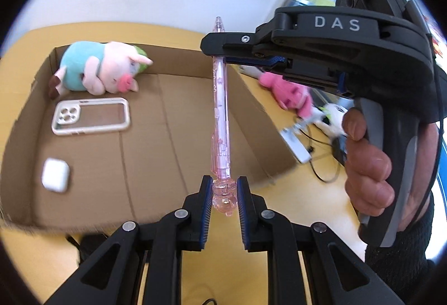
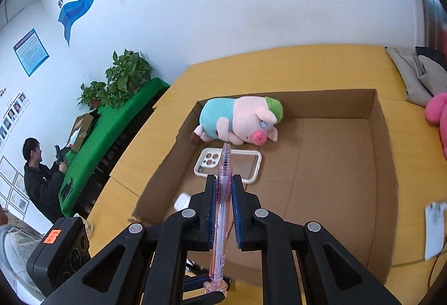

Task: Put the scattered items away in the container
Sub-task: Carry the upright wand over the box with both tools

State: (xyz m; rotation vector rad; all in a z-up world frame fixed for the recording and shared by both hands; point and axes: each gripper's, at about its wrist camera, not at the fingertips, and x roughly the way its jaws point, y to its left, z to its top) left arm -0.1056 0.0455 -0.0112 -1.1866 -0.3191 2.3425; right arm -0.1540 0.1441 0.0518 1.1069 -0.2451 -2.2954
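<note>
Nearest the left wrist camera, the left claw [image 1: 223, 200] grips the decorated cap end of a clear pink pen [image 1: 220, 115], its blue pads [image 1: 207, 201] pressed against the cap from both sides. The pen runs away from the camera, above the open cardboard box [image 1: 251, 98]. Further along the barrel, the right claw [image 1: 220, 54] comes in from the right, held in a person's hand [image 1: 368, 165], and is clamped narrowly on the pen near its tip end.

From the right wrist camera the same grip shows close up: the right claw [image 2: 223, 187] has its blue pads [image 2: 212, 210] tight on the pink pen [image 2: 222, 210], whose tip points toward the far side of the box [image 2: 382, 165]. So both claws hold the pen at once, one at each end, in the air over the box.

Below and beyond, on the box floor, lie a white earbud case [image 1: 55, 174], then a pale phone case [image 1: 90, 116], then a plush pig [image 1: 103, 70] in a teal top against the far wall.

Outside the box, on the yellow tabletop [image 1: 293, 201], rest a pink plush toy [image 1: 290, 92], a white charger-like block [image 1: 294, 144] and a black cable [image 1: 321, 165].
</note>
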